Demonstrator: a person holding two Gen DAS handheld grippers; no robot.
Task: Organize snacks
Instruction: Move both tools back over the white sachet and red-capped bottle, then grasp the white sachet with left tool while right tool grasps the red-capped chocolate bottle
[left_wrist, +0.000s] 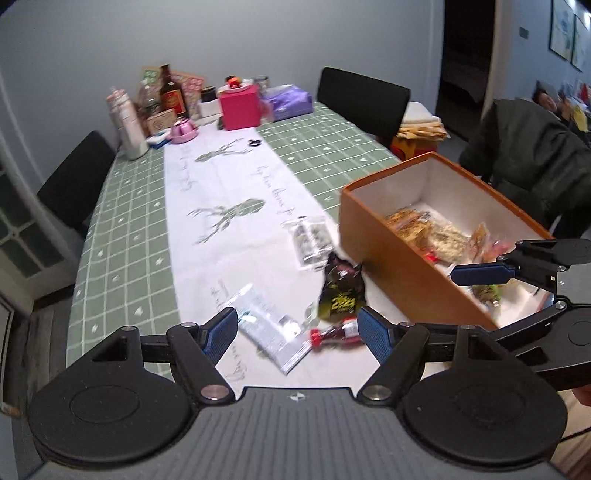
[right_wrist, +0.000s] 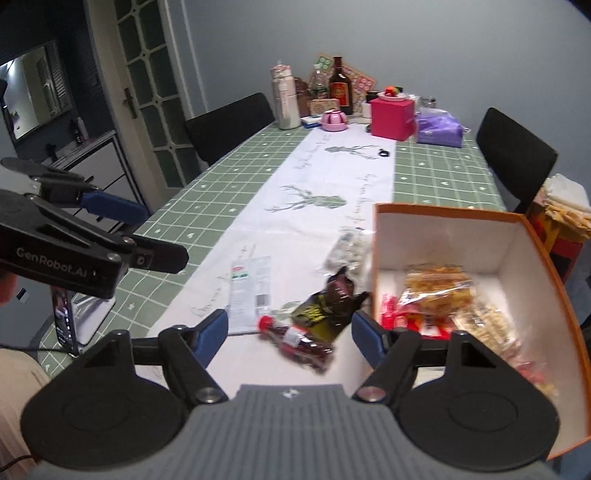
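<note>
We held both grippers released and empty: the left gripper (left_wrist: 297, 332) and right gripper (right_wrist: 288, 330) hung above the red packet (right_wrist: 295, 341), the dark pouch (left_wrist: 341, 290) just beyond their fingers. Both closing there could collide, or knock snacks off the surface (left_wrist: 129, 206) instead of into the orange box (right_wrist: 554, 266) to the right.

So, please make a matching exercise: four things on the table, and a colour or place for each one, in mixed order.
Things:
1. open box
2. dark snack bag
3. small red bottle
4. cube box

Colour or place:
a. pink, at the far end
b. orange outside, snacks inside
c. lying nearest the left gripper
d. against the open box's side

Pairs: 1-b, 2-d, 3-c, 4-a
</note>
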